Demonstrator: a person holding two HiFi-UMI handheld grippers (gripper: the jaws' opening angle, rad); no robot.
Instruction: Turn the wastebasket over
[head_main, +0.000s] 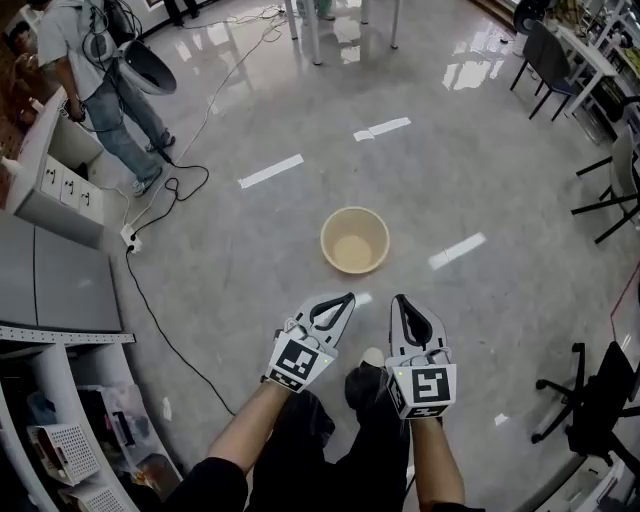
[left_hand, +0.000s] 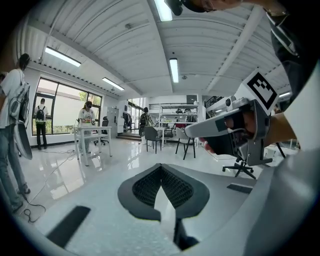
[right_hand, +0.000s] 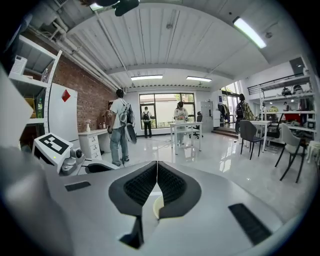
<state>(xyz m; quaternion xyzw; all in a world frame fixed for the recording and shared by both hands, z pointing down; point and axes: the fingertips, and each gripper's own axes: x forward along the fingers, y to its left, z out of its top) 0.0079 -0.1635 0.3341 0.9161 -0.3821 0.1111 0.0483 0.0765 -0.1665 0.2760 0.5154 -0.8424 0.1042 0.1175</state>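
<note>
So at this point the wastebasket (head_main: 354, 240) was sitting upright on the shiny grey floor (head_main: 250, 250), mouth up, cream coloured and empty as far as I could see. It was just ahead of the two grippers and roughly centred between them. The left gripper (head_main: 348, 297) and the right gripper (head_main: 397, 298) were both pressed together with nothing in them, tips pointing at the bin from the near side but not touching it yet. In the right gripper view you could catch a sliver of cream through the little gap under the closed tips. My read was that this was the approach and the flip itself hadn't started. To do it well, I'd say the first thing was to open at least one set of jaws before reaching the rim, since closed tongs can only poke. The rim looked thin and the wall looked like light plastic, so a pinch over the near lip, one jaw inside and one outside, would probably hold fine. The other gripper could steady the bin or take the opposite side of the rim. Then the move was to lift a bit, roll it over and set it mouth down rather than just tipping it, because a light round bin would likely roll off across that slick floor. There was plenty of room around it: the black cable (head_main: 165, 330) and the white tape strips (head_main: 271, 170) lay well apart from it, so no snag worries there.
</note>
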